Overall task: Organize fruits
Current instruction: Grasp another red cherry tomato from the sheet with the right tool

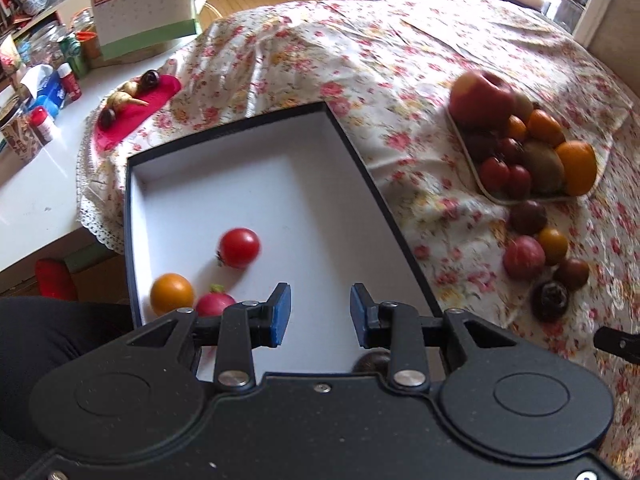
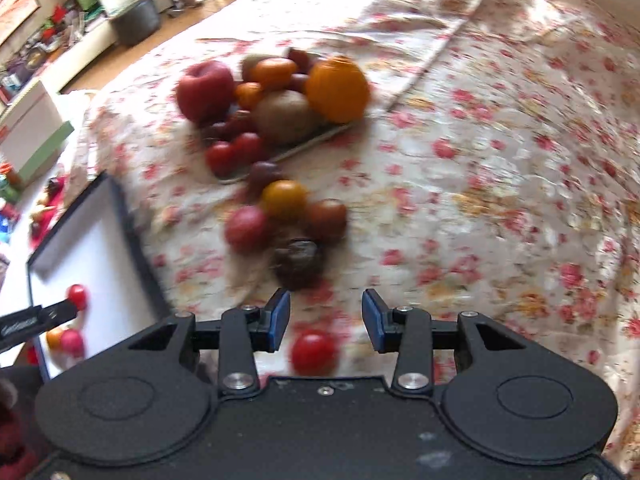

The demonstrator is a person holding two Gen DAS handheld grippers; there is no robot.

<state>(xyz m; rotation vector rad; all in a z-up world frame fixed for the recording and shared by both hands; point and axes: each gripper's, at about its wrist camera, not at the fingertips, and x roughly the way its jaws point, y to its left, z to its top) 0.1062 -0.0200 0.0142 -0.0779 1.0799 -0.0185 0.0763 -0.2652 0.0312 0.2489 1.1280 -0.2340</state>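
Fruits, a red tomato (image 1: 239, 247) among them, are seen in the white box (image 1: 280, 168), while both grippers' fingers (image 1: 281, 314) (image 2: 280, 321) are held apart, empty.

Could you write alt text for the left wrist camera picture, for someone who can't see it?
An empty gripper hovers over a white box holding a red tomato, an orange fruit and a pink one. A fruit plate sits right on floral cloth.

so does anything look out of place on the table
Yes: several small fruits lie loose on the floral cloth beside the heaped tray, and one red tomato sits alone near the right tongs.
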